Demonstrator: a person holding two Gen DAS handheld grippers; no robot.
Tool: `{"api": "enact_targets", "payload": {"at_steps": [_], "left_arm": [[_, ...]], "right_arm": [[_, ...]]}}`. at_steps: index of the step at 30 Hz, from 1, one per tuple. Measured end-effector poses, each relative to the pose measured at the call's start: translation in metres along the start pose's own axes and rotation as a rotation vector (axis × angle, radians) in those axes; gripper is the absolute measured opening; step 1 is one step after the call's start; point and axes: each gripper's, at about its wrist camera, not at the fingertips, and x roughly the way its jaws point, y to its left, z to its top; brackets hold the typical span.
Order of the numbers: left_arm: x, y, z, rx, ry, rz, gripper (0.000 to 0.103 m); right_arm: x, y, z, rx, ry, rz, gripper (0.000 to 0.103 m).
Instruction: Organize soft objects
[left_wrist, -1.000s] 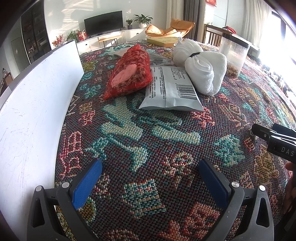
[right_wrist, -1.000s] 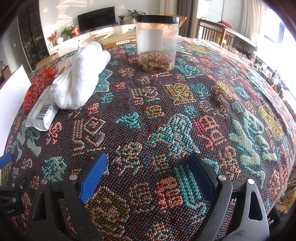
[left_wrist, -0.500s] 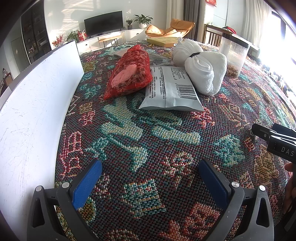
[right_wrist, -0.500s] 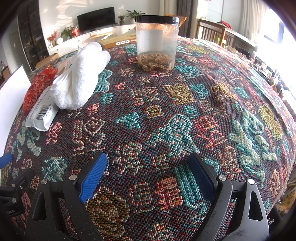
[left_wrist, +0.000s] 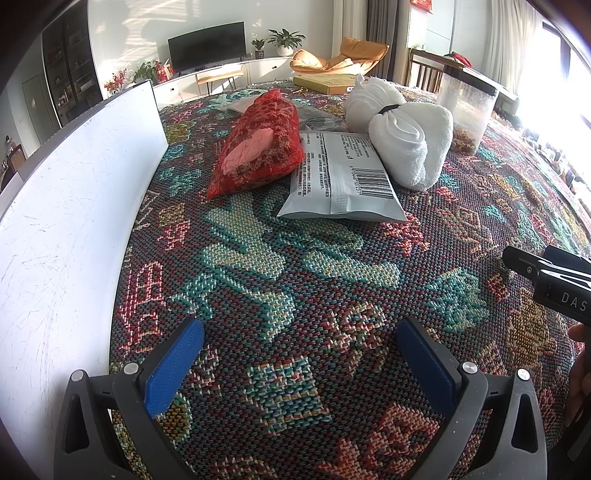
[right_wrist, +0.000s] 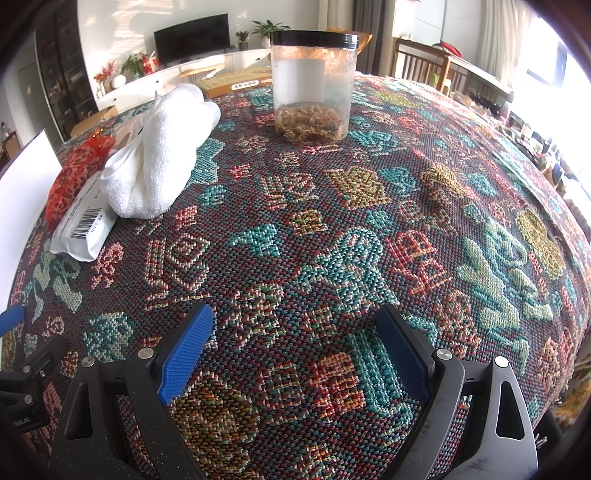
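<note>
Across the patterned tablecloth (left_wrist: 295, 266), the rolled white towel (left_wrist: 410, 140) lies lengthwise away toward upper centre, nearer the left gripper (left_wrist: 299, 365); both it and the right gripper (right_wrist: 295, 350) gape empty.

My left black two-finger gripper with blue ribbed pads (left_wrist: 301, 354) points forward and downward, its jaws spread wide with nothing between them. One blue pad (left_wrist: 173, 365) stands at seven o'clock in the left wrist view, the other at five o'clock. My right black two-finger gripper with blue ribbed pads (right_wrist: 295, 343) is tilted downward the same way, jaws also wide apart and empty. From the left wrist view, its black body juts in at three o'clock, with part of my right hand (left_wrist: 580, 365) visible at four o'clock just below it.
</note>
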Motion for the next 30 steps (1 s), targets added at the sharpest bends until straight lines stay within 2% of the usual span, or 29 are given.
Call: {"api": "enact_targets", "payload": {"at_steps": [21,23,26,30], "left_arm": [[0.0,0.0,0.0,0.0,0.0,0.0,0.103],[0.0,0.0,0.0,0.0,0.0,0.0,0.103],[0.0,0.0,0.0,0.0,0.0,0.0,0.103],[0.0,0.0,0.0,0.0,-0.001,0.0,0.103]], "right_arm": [[0.0,0.0,0.0,0.0,0.0,0.003,0.092],[-0.001,-0.004,0.002,0.009,0.007,0.03,0.092],[-0.013,-0.017,0.012,0.077,-0.026,0.138,0.091],[-0.021,-0.007,0.046,0.081,-0.075,0.223,0.091]]}}
